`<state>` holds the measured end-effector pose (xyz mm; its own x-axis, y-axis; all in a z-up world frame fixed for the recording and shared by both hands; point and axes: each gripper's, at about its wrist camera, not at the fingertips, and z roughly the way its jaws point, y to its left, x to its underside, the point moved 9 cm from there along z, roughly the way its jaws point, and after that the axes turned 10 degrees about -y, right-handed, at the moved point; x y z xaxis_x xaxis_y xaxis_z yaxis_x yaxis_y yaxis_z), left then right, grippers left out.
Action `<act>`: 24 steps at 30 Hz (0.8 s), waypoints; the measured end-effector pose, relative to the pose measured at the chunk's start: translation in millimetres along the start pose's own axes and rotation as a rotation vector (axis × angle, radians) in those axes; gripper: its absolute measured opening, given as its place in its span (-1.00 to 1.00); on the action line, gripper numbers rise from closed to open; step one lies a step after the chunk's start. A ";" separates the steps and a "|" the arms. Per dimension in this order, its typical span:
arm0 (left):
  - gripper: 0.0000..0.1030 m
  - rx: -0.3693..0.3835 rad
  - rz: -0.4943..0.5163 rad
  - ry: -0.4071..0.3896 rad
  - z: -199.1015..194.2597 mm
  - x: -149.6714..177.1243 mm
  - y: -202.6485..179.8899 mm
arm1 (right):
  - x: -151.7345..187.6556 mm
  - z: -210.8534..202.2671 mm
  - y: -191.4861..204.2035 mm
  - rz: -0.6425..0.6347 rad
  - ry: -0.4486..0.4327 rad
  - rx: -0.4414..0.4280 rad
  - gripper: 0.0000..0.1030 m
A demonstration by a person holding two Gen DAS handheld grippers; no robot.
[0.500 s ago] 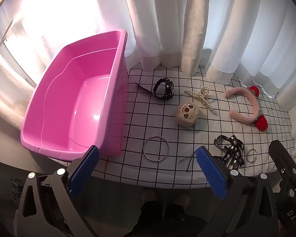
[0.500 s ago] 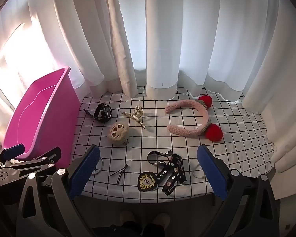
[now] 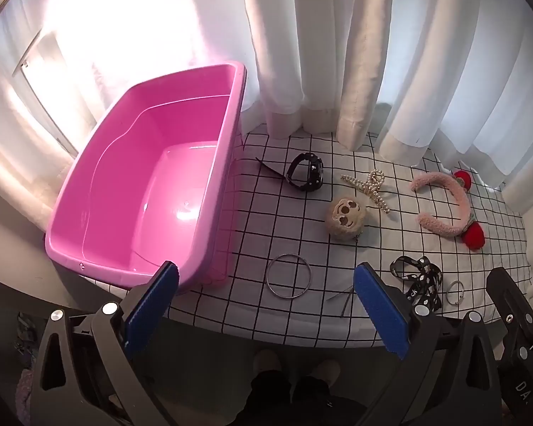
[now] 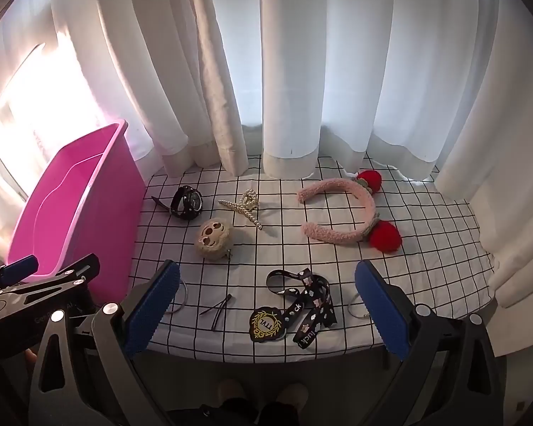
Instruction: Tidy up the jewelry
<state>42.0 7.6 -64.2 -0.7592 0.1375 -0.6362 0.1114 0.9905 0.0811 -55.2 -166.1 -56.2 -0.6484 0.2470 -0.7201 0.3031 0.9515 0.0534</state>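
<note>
The jewelry lies right of the pink tub (image 3: 138, 191) on the checked cloth (image 4: 426, 248) — black watch (image 3: 307, 172) nearest it, silver bangle (image 3: 289, 280) toward the front edge, pink headband (image 4: 348, 213) farthest. Left gripper (image 3: 266, 305) and right gripper (image 4: 266, 305) hover before the cloth — fingers apart, holding nothing.

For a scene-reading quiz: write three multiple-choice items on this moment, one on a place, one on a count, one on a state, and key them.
1. Where does the pink tub stand relative to the black watch?
A. left of it
B. right of it
C. on top of it

2. How many red pompoms does the pink headband carry?
A. one
B. two
C. four

3. What is in the left hand-held gripper?
A. the silver bangle
B. the watch
C. nothing, it is open

Key: 1 A, the tub sits at the cloth's left edge. 2 B, one pompom near each end. 3 C, the silver bangle lies flat on the cloth beyond the spread pads.
</note>
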 end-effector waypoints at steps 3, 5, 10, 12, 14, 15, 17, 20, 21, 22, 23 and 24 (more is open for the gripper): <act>0.89 -0.003 0.006 -0.004 0.1 0.5 2.5 | 1.0 -1.1 1.5 0.000 -0.001 -0.002 0.83; 0.89 0.002 0.017 -0.004 -0.4 -0.3 1.1 | 1.6 -1.3 1.8 0.000 -0.004 -0.002 0.83; 0.89 0.002 0.048 -0.008 -2.0 1.6 -1.0 | 3.3 -1.6 3.0 -0.001 -0.006 -0.003 0.83; 0.89 -0.005 0.051 -0.005 -1.6 1.2 -0.4 | 3.3 -1.6 2.8 0.001 -0.007 -0.004 0.83; 0.89 0.004 0.048 0.001 -1.0 0.6 -0.7 | 3.4 -1.7 3.2 0.000 -0.008 -0.003 0.83; 0.89 0.007 0.044 0.002 -1.0 0.2 -0.6 | 3.5 -1.8 3.3 0.000 -0.009 -0.002 0.83; 0.89 0.025 0.034 0.003 -1.2 -1.0 -1.4 | 3.4 -2.4 4.1 -0.001 -0.011 -0.002 0.83; 0.89 0.027 0.022 0.006 -0.5 -3.2 -0.2 | 3.9 -2.9 4.3 -0.001 -0.009 -0.005 0.83; 0.89 0.022 0.020 0.006 0.0 -4.1 0.8 | 4.1 -2.9 4.4 -0.001 -0.009 -0.005 0.83; 0.89 0.018 0.017 0.007 0.8 -5.0 1.8 | 4.3 -3.1 4.3 0.000 -0.009 -0.005 0.83; 0.89 0.014 0.013 0.008 1.5 -6.0 3.0 | 4.4 -3.4 4.2 0.002 -0.009 -0.006 0.83; 0.89 0.016 0.010 0.000 -4.9 9.0 3.3 | 3.8 -4.1 3.9 0.002 -0.010 -0.005 0.83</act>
<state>32.4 12.1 -65.8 -0.7578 0.1473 -0.6357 0.1295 0.9888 0.0749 -59.3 -160.7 -55.9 -0.6409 0.2475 -0.7266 0.3008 0.9519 0.0589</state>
